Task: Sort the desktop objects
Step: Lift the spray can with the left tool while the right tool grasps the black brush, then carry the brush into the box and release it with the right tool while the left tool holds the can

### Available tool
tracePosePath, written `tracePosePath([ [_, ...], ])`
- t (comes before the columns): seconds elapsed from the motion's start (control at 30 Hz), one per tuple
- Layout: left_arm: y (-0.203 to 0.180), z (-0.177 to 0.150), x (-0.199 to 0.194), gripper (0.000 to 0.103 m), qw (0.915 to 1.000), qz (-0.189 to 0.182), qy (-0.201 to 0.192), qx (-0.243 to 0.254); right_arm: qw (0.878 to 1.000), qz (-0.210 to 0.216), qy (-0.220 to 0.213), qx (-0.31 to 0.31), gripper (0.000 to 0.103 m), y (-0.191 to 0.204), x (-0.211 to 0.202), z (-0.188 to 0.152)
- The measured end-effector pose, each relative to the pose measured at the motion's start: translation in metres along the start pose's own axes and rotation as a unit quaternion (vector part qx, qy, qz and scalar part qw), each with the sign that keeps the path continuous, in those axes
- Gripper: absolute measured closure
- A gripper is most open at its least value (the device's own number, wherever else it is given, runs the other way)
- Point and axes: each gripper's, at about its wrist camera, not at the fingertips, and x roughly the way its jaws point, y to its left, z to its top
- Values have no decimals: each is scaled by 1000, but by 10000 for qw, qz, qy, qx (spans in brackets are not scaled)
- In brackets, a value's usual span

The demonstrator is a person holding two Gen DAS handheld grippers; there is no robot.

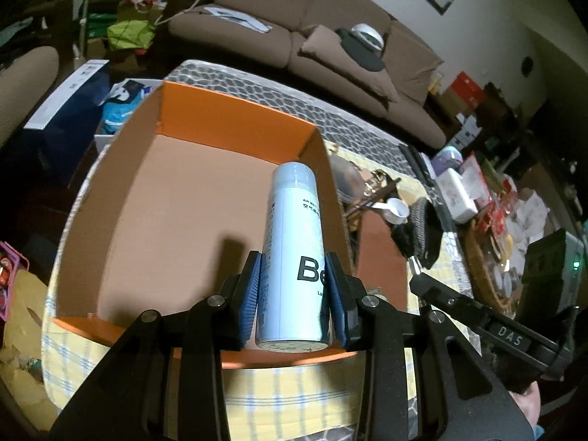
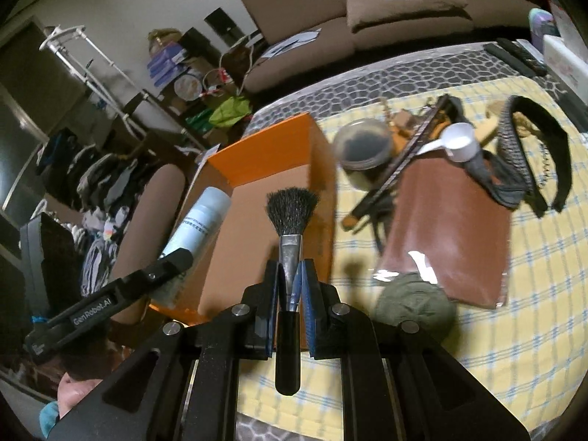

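Clearly, my left claw (image 1: 294, 286) was clamped on a pale blue spray can (image 1: 294, 242), its blue pads (image 1: 253, 290) pressing both sides of the lower body while the capped end pointed away over the orange box (image 1: 235, 117). I judged the can stiff and fairly light, with a smooth round wall that could slip or roll in the pads, so a hold low on the body, square across its width, seemed the safe place. My right claw (image 2: 290, 286) was closed tight on a black brush (image 2: 290, 220), gripping the metal collar just under the bristles, with the dark handle running back toward me. The brush looked very light; its bristles were soft and would bend if pressed against the box floor, so the collar or handle was the part to hold.

Both things hung above the near side of the box, the can to the left, the brush to the right. The box stood open with a bare brown floor.

Beyond it, to the right, the table (image 2: 533, 257) wore a yellow checked cloth, crowded with a brown leather folder (image 2: 459, 228), a white scoop (image 2: 459, 139), a round jar (image 2: 364, 143) and a dark headband (image 2: 536, 147). Farther off, a brown sofa (image 1: 330, 25) stood against the wall, with clutter piled to its left.
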Motion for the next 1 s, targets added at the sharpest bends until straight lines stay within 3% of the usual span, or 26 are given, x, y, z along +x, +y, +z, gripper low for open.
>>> tracePosePath([
  [0.47, 52, -6, -8, 71, 9993, 135, -133, -322, 9995, -152, 231, -140, 92, 47, 56, -4],
  [0.7, 56, -15, 13, 71, 9989, -44, -128, -452, 9975, -619, 265, -196, 92, 45, 85, -1],
  [1.0, 53, -16, 32, 71, 9997, -4, -99, -216, 9865, -1448, 244, -718, 92, 50, 112, -7],
])
